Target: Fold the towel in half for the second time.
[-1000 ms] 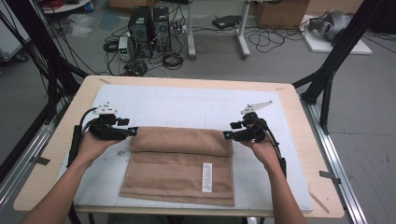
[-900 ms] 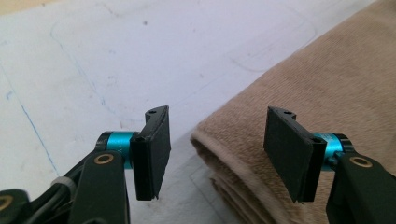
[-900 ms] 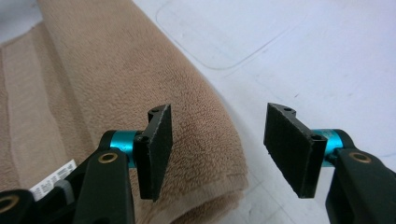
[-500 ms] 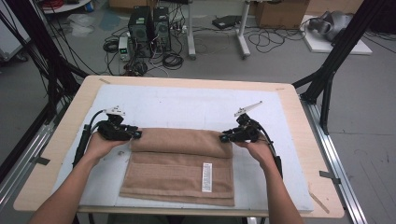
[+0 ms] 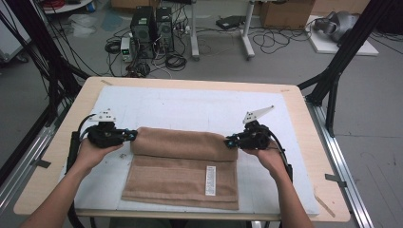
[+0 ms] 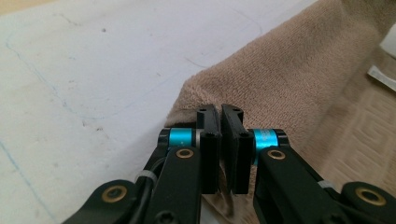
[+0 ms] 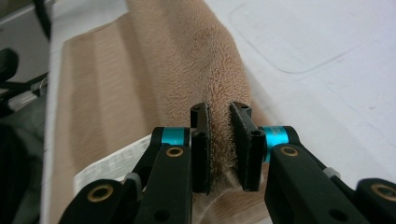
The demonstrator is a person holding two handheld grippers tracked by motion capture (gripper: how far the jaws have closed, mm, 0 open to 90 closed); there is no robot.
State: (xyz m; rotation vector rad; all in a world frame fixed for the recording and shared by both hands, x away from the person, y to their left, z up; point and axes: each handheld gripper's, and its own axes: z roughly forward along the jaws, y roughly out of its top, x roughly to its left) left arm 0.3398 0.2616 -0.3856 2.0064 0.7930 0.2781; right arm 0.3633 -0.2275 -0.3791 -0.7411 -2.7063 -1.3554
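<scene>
I am looking down on a brown towel [image 5: 183, 166] that is lying on the white mat [image 5: 199, 107] covering the wooden table [image 5: 62, 137], toward the near edge. Its far part is sitting rolled or folded over into a thick ridge, and a white label [image 5: 210, 180] is showing on the flat layer near the right side.

I am holding the left gripper [image 5: 130, 135] at the left end of that ridge. Its jaws have just been closing, and in the left gripper view [image 6: 219, 123] they are standing almost together, pinching the towel's corner between the pads.

I am holding the right gripper [image 5: 229, 141] at the right end of the ridge. Its jaws have just been closing too, and in the right gripper view [image 7: 219, 122] they are clamping a fold of the towel, with a narrow band of cloth filling the gap.
</scene>
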